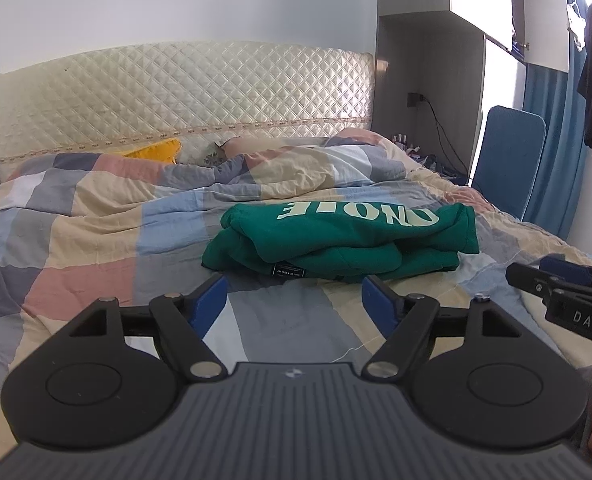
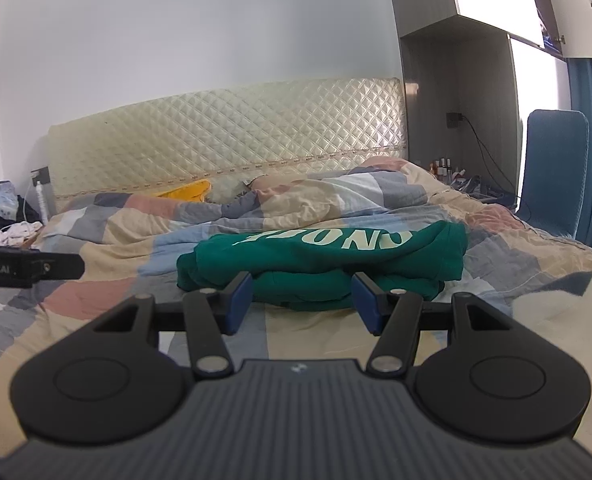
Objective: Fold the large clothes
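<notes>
Patchwork quilt (image 1: 95,216) carries a folded green sweatshirt (image 1: 336,240) — soft, bulky, best gripped at its layered near edge; left gripper (image 1: 294,304) and right gripper (image 2: 302,300) both gape empty.

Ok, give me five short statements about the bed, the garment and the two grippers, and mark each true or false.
1. The green sweatshirt with pale lettering lies folded on the patchwork checked quilt. True.
2. The left gripper is clamped on the sweatshirt. False: its blue pads stand apart over the quilt, short of the garment, with nothing between them.
3. A yellow pillow shows near the quilted cream headboard. True.
4. The right gripper holds a sleeve. False: its jaws are open, the fingertips near the sweatshirt's front edge and not closed on any cloth.
5. The sweatshirt hangs on the blue chair. False: it lies on the bed; the chair stands beside it.
</notes>
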